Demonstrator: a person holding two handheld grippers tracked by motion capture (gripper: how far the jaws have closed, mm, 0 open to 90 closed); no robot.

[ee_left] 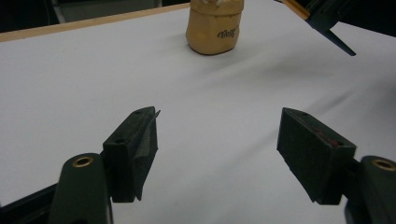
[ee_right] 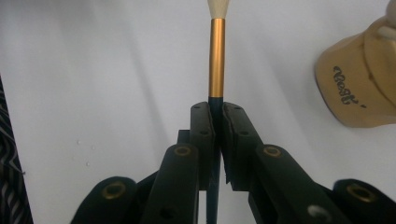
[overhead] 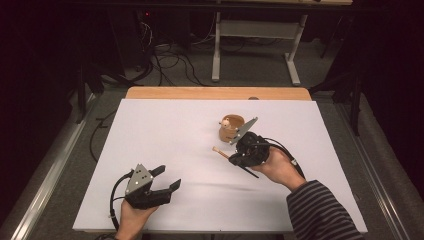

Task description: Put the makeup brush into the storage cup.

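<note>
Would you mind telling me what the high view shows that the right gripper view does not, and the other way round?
High view alone: the left tongs standing open over the sheet, both hands, the wooden table edge and the floor cables beyond. Right gripper view alone: the brush's gold ferrule close up, and dark lettering on the holder's side. Both share: the right tongs shut on the brush, the tan holder beside it, the white sheet and the striped sleeve.

1. Your left gripper (ee_left: 217, 154): jaws wide apart, nothing between them, above the white desk (ee_left: 70, 88).
2. Tan holder (ee_left: 215, 28) stands ahead, upright.
3. Other gripper's tip (ee_left: 329, 21) at upper right.
</note>
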